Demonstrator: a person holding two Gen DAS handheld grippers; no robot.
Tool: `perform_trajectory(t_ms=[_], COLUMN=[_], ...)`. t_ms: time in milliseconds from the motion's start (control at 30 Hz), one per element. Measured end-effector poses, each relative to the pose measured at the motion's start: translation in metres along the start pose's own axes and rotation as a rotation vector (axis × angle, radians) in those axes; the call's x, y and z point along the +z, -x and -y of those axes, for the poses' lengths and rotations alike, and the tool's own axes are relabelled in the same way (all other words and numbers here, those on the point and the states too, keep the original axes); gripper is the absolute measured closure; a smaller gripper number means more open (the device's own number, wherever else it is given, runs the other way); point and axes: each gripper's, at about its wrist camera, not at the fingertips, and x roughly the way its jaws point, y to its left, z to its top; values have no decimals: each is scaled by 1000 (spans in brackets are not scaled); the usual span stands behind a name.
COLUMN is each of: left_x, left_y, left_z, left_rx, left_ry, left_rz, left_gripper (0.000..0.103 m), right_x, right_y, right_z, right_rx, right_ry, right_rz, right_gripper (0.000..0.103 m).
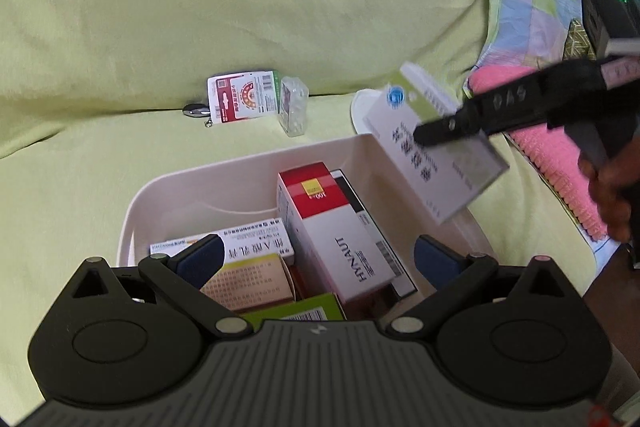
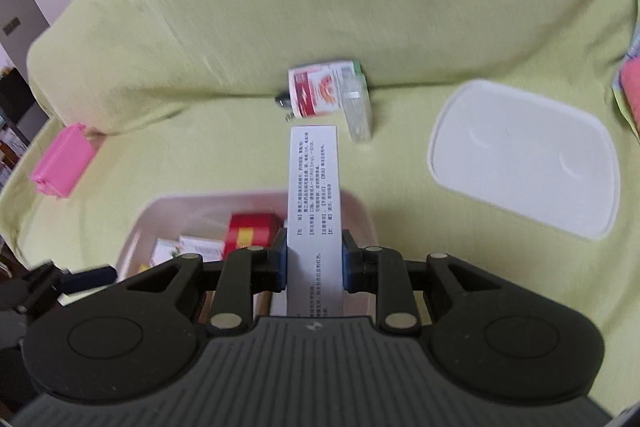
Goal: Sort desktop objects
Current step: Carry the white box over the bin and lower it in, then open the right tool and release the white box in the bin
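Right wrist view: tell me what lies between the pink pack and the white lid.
In the right wrist view, between the pink pack and the white lid lie green cover, the held white box, and the bin's far rim.

White medicine box [image 2: 314, 203] tilted above open white bin [image 1: 248, 163] of upright, leaning cartons [image 1: 336, 227].

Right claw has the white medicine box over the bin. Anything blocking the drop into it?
No lid: the bin is open and its lid lies apart on the green cover. The right claw holds the white medicine box above the bin's right rim. Below, the upright HYNAUT box crowds the space.
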Motion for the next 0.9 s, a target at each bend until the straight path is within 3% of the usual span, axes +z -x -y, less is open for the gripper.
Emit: perform_trajectory(t_ms=[400,900], left_x=[-10,-10], left_y=[-1,-10], left_z=[-9,-13], left_rx=[5,-2], left_ry=[23,33], left_rz=[-24,-46], left_gripper=[2,2], right_x=[-32,-34], right_y=[-44,-71], right_z=[-24,-25], right_rx=[-147,-182], right_ry=[65,86], right_rz=[-65,-91], right_gripper=[82,82])
